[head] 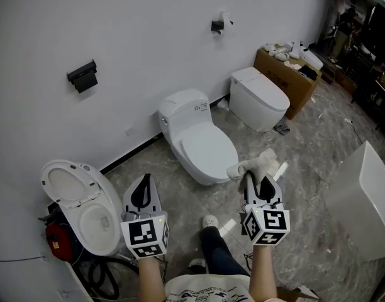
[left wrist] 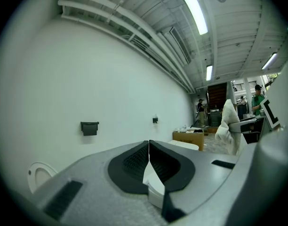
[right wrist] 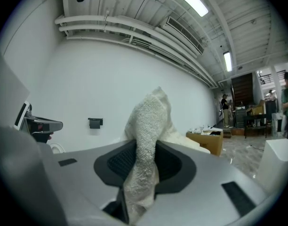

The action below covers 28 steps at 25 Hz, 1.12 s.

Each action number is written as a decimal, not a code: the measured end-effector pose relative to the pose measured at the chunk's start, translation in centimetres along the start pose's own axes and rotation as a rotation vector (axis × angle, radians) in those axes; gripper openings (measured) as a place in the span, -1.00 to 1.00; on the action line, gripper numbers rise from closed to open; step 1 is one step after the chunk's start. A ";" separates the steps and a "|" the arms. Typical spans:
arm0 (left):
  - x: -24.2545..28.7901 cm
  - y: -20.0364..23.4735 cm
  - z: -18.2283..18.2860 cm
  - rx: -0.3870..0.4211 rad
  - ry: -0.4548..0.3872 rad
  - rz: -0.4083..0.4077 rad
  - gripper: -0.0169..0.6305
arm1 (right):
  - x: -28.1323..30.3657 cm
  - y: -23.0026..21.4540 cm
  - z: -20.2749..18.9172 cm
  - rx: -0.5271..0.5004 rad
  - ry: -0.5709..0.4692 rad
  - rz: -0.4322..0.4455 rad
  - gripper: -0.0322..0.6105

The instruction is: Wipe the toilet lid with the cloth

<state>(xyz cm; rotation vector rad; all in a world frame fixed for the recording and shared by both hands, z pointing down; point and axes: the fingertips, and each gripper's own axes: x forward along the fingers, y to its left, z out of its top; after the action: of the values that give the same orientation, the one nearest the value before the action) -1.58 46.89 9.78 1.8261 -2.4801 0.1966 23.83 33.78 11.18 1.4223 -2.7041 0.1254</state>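
My right gripper (head: 258,180) is clamped on the white terry cloth (head: 255,165), held off the near right edge of the closed white toilet lid (head: 205,148). Left gripper (head: 143,184): jaws together, nothing between them. As I judge it, wiping has not begun and the whole lid remains.

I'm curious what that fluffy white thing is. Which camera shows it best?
The right gripper view: the cloth fills the middle, its looped weave clear, pinched between the jaws. The head view shows it small; the left gripper view, off to the right.
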 end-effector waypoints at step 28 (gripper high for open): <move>30.1 -1.1 3.4 0.007 0.035 0.105 -0.92 | 31.9 -10.7 3.7 0.035 -0.002 0.105 -0.56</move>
<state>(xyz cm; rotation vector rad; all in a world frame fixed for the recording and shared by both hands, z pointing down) -9.39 17.64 10.06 1.6811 -2.5561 0.2394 14.47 1.25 11.48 1.2900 -2.7916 0.1786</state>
